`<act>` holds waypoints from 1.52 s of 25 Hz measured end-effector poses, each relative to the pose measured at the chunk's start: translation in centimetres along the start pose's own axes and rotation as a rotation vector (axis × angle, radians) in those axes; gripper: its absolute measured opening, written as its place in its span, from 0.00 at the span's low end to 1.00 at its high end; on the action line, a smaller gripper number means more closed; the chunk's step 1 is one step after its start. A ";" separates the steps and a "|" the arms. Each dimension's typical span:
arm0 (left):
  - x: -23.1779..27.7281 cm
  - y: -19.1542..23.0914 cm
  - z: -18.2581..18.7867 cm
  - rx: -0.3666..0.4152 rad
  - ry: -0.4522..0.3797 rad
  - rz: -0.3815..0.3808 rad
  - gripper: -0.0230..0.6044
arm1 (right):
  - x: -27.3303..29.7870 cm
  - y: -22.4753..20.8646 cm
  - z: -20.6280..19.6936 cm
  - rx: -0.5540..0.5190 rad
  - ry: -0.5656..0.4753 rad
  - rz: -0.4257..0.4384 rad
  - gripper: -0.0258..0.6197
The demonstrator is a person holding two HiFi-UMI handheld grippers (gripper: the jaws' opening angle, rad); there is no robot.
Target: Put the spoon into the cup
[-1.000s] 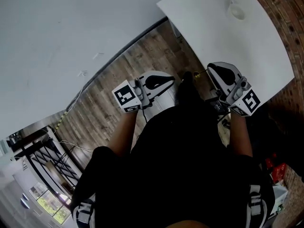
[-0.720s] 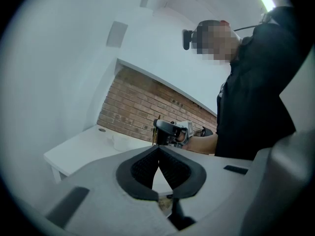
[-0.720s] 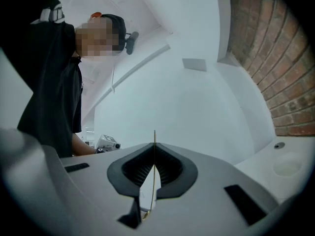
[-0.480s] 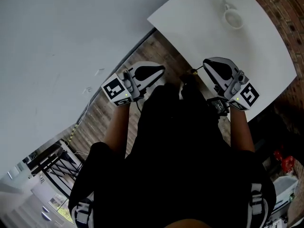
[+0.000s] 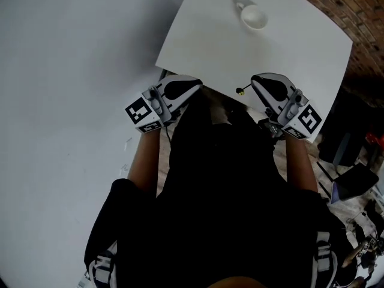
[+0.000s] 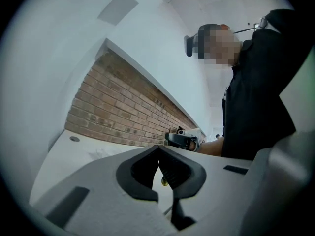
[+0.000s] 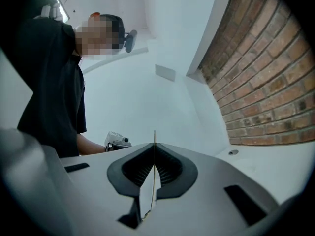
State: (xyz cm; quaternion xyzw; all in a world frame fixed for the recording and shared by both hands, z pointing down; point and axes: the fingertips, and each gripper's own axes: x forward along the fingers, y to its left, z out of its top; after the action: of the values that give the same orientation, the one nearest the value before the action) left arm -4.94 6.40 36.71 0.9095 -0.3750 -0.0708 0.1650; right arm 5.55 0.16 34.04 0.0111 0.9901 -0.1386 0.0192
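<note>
**Head view.** Looking steeply down on a white table (image 5: 288, 47), with the cup (image 5: 254, 17) at its far side, upright and well apart from both tools. Holding the right gripper (image 5: 257, 84) level over the near edge, pressed closed on the spoon (image 5: 242, 90) and letting a short gold end poke past the tips. Probably carrying it pinched this way to keep it steady for the reach to the cup. Keeping the left gripper (image 5: 197, 86) near the table's corner, likely just staying clear of a one-tool job.

**Left gripper view.** Showing the left gripper (image 6: 158, 151) with its jaws meeting at the tips and clamping nothing. Facing across to the right gripper (image 6: 183, 139), in front of a brick wall (image 6: 113, 107).

**Right gripper view.** Presenting the spoon (image 7: 153, 181) edge-on as a thin gold line, squeezed between the ribbed pads of the right gripper (image 7: 154, 154) and passing above and below them. Not catching the cup here, so apparently not yet pointing at it.
</note>
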 end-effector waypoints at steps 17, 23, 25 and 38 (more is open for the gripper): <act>-4.6 6.3 5.5 0.022 -0.038 -0.316 0.06 | 7.8 -0.3 3.4 -0.151 -0.061 -0.353 0.05; -3.7 6.5 4.1 -0.025 0.014 -0.347 0.06 | 6.3 -0.5 6.5 -0.197 -0.107 -0.443 0.05; -2.2 7.5 3.8 -0.014 0.029 -0.328 0.06 | 5.7 -1.5 7.6 -0.225 -0.111 -0.457 0.05; 3.2 10.8 3.7 -0.062 0.099 -0.327 0.06 | 3.6 -11.5 13.4 -0.377 -0.113 -0.486 0.05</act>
State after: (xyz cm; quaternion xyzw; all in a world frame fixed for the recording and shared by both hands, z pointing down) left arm -10.70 -3.97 37.00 0.9552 -0.2111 -0.0633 0.1974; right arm 2.06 -14.53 24.18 -0.2373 0.9694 0.0465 0.0420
